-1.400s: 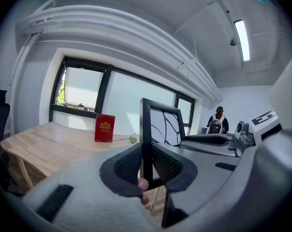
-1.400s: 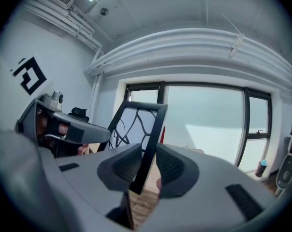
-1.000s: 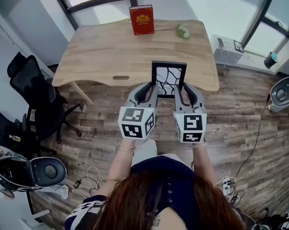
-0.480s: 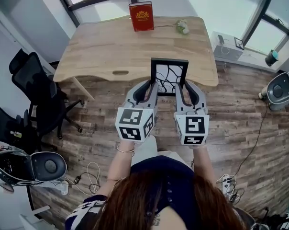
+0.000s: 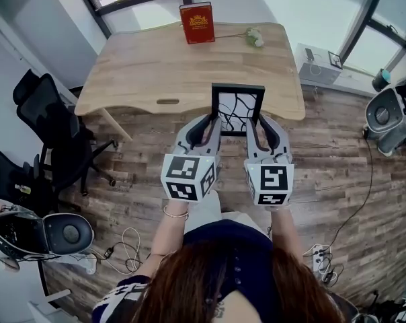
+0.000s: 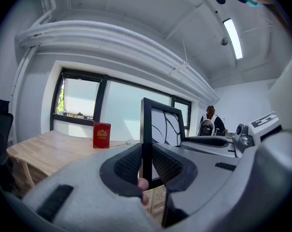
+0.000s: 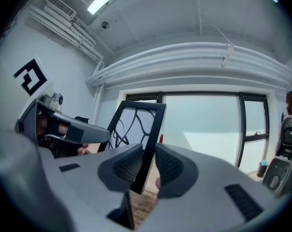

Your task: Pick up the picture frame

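Note:
The picture frame (image 5: 238, 88), black with a branching line pattern on its pane, stands upright in the air before the table's near edge. My left gripper (image 5: 213, 121) is shut on its left bar, which runs up between the ribbed pads (image 6: 128, 164) in the left gripper view as frame (image 6: 145, 124). My right gripper (image 5: 259, 122) is shut on the right bar; its jaws have just been closing, with that bar of the frame (image 7: 154, 127) between them. A fingertip shows below each pair of jaws.
The wooden table (image 5: 149, 66) bears a red book (image 5: 197, 23) and a small green thing (image 5: 255, 38) at its far edge. A black office chair (image 5: 52, 133) stands left. White machines (image 5: 383, 110) stand right, cables lie on the floor, and a person (image 6: 210, 121) stands far off.
Both grippers have risen a little together with the frame held between them. The grip on each side bar looks the same.

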`<action>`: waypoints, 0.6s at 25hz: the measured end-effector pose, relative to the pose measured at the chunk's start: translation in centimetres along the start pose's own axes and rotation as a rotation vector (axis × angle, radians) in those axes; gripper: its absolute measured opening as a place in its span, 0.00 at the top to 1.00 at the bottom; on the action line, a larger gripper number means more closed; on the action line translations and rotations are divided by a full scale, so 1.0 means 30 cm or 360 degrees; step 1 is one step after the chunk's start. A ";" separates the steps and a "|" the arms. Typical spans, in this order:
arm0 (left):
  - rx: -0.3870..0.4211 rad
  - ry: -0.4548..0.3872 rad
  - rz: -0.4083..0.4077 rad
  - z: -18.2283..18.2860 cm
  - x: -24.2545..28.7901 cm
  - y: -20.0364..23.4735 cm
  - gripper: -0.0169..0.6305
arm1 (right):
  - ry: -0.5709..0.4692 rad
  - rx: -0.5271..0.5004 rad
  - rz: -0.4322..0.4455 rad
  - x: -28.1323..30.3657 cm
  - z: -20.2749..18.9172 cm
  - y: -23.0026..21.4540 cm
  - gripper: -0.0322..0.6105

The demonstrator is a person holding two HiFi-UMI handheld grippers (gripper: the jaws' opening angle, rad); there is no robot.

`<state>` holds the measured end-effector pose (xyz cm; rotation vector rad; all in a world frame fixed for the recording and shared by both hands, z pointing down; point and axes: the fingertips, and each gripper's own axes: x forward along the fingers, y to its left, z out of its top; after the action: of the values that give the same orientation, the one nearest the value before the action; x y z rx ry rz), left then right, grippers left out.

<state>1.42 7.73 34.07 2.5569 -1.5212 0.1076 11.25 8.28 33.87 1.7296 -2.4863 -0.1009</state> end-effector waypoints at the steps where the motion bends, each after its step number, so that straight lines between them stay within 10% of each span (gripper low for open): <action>1: 0.0000 0.0000 -0.0001 0.000 0.001 -0.002 0.85 | 0.0000 0.0002 -0.0002 -0.001 -0.001 -0.002 0.82; 15: 0.0002 0.0002 -0.0026 0.002 0.047 0.011 0.85 | -0.0002 0.0008 -0.0027 0.031 -0.005 -0.026 0.82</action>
<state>1.81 6.36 34.24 2.5689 -1.5003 0.1082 11.68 7.14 33.98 1.7533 -2.4754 -0.0975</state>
